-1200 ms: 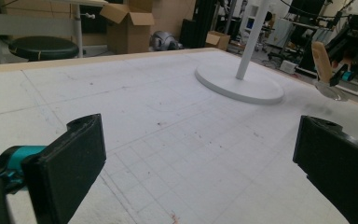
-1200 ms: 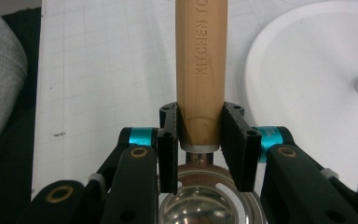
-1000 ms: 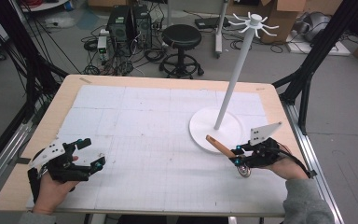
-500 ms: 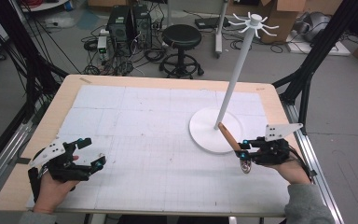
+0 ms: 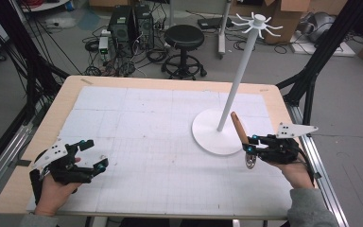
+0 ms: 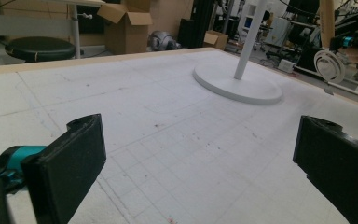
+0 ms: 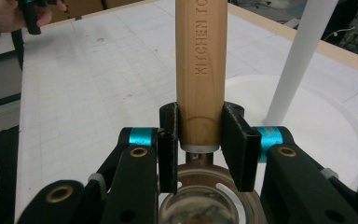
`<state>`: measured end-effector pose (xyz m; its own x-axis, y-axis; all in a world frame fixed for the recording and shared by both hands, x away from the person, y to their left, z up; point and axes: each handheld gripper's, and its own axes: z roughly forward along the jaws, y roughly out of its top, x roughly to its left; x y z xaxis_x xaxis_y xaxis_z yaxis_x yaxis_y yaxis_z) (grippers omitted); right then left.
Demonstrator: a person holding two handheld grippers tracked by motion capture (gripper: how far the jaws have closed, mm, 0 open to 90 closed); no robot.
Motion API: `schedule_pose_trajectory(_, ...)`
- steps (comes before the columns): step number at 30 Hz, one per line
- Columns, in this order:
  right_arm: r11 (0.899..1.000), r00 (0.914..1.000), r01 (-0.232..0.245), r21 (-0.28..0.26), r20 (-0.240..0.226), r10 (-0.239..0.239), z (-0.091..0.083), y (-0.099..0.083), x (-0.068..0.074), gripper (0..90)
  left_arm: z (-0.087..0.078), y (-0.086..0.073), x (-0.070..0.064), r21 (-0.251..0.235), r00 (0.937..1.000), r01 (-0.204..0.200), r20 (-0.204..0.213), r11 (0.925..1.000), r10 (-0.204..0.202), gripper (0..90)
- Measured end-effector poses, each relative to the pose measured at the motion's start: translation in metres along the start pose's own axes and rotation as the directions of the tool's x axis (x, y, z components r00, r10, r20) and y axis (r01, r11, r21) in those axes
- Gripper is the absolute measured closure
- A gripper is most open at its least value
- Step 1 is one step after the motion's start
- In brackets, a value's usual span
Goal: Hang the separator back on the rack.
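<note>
Right gripper (image 5: 249, 144) clamped on wooden-handled utensil (image 5: 238, 126) near desk's right edge, handle tilted up toward white stand (image 5: 238, 75) just beside; left gripper (image 5: 92, 156) wide, far off.

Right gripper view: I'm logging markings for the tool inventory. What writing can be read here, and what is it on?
"KITCHEN TO": burned into the wooden handle, running lengthwise; it carries on past the top edge of the view, so the rest cannot be read. The right claw is shut on this handle.
No other writing is readable.
</note>
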<state>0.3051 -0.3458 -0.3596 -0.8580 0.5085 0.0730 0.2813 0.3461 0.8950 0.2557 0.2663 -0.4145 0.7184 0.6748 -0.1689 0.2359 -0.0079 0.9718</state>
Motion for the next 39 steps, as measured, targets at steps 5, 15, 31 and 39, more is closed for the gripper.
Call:
schedule_pose_trajectory(5, 0.999, 0.9991, -0.002, -0.036, 0.041, 0.003, -0.004, 0.001, 0.000, 69.1, 0.000, 0.000, 0.000, -0.002, 1.0000, -0.001, 0.003, 1.0000, 0.001, 2.9)
schedule_pose_trajectory(15, 0.994, 0.9932, 0.001, -0.106, 0.116, 0.011, -0.017, 0.005, 0.003, 69.1, 0.001, -0.001, -0.001, 0.008, 1.0000, -0.004, 0.006, 1.0000, 0.004, 2.9)
schedule_pose_trajectory(31, 0.984, 0.9800, 0.022, -0.179, 0.199, 0.014, -0.030, 0.014, 0.008, 69.2, 0.003, -0.001, 0.000, 0.010, 1.0000, -0.001, 0.007, 0.9999, 0.001, 2.9)
schedule_pose_trajectory(39, 0.975, 0.9759, 0.022, -0.219, 0.216, 0.027, -0.037, 0.021, 0.008, 69.1, 0.005, -0.002, 0.000, 0.013, 0.9999, 0.004, 0.010, 0.9999, -0.004, 2.9)
